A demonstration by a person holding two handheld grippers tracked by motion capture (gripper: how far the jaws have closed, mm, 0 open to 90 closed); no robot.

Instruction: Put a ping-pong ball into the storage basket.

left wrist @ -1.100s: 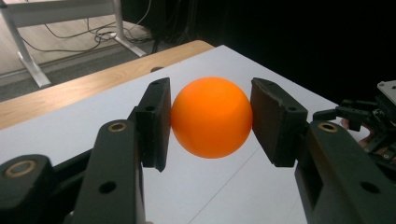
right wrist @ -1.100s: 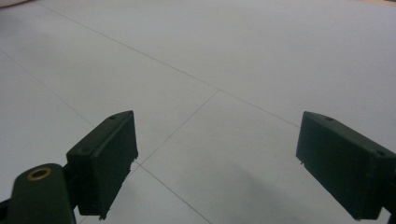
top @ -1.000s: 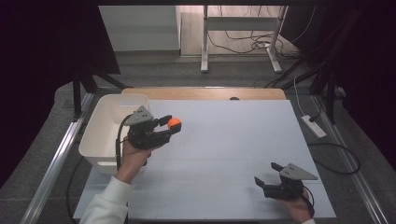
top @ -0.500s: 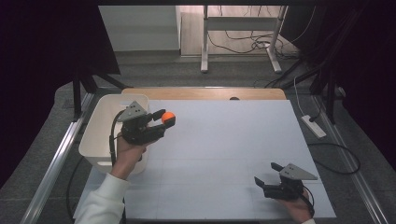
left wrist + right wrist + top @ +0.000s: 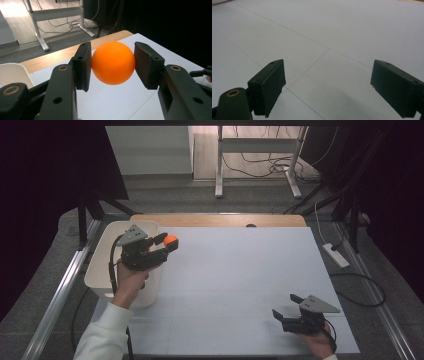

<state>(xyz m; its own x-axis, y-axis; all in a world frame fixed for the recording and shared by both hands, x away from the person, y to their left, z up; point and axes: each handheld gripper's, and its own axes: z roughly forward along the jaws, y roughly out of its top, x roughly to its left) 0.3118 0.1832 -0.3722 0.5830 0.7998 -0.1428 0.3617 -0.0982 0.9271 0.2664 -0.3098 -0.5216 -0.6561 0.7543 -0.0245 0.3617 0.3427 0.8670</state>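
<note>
High view: white table [image 5: 240, 285], white bin [image 5: 102, 270] at left edge. Orange ball [image 5: 113, 62] is clamped across its middle by left gripper [image 5: 111, 65], raised beside the bin; judged light, smooth, rigid. Right gripper [image 5: 328, 87] is spread wide, empty.

My left hand [image 5: 129, 279] and its gripper cover much of the white bin [image 5: 102, 265]; I can't see inside

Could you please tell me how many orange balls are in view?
1. The ball is clamped in the left hand-held gripper, held beside the white bin. More could lie hidden inside the bin.
</note>
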